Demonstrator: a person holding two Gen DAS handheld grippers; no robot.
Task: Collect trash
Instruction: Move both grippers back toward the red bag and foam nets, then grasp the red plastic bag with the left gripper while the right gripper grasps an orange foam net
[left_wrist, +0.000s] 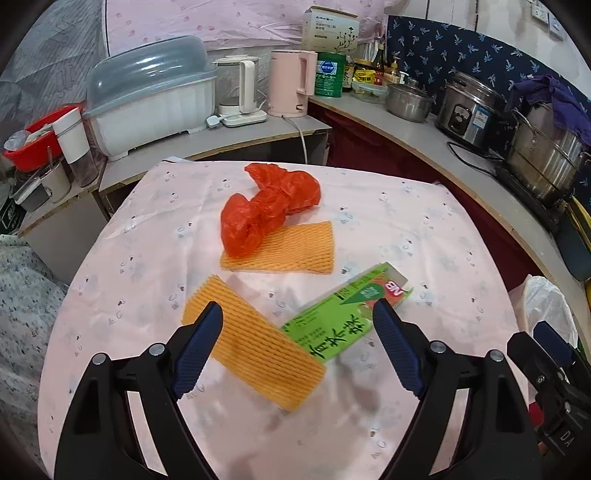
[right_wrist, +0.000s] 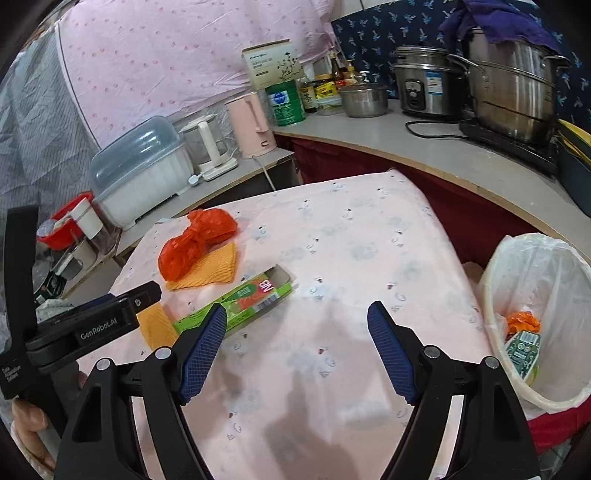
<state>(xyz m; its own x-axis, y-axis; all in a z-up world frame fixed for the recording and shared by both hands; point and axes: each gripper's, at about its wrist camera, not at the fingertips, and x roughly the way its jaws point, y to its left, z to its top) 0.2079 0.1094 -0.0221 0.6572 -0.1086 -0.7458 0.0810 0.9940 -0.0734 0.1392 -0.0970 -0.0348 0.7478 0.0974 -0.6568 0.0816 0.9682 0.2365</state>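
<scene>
Both spread wide, empty: left gripper (left_wrist: 297, 314) fingers (left_wrist: 197, 347) above foam sheet (left_wrist: 255, 350) and green carton (left_wrist: 343, 314); right gripper (right_wrist: 297, 317) fingers (right_wrist: 203, 347) over bare counter (right_wrist: 351, 258).

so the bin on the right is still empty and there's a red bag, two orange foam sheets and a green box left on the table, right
Not quite: the bin is not empty. The right wrist view shows an orange crumpled piece and a green-labelled package inside it. The red bag, two orange foam sheets and green box are on the table.
</scene>
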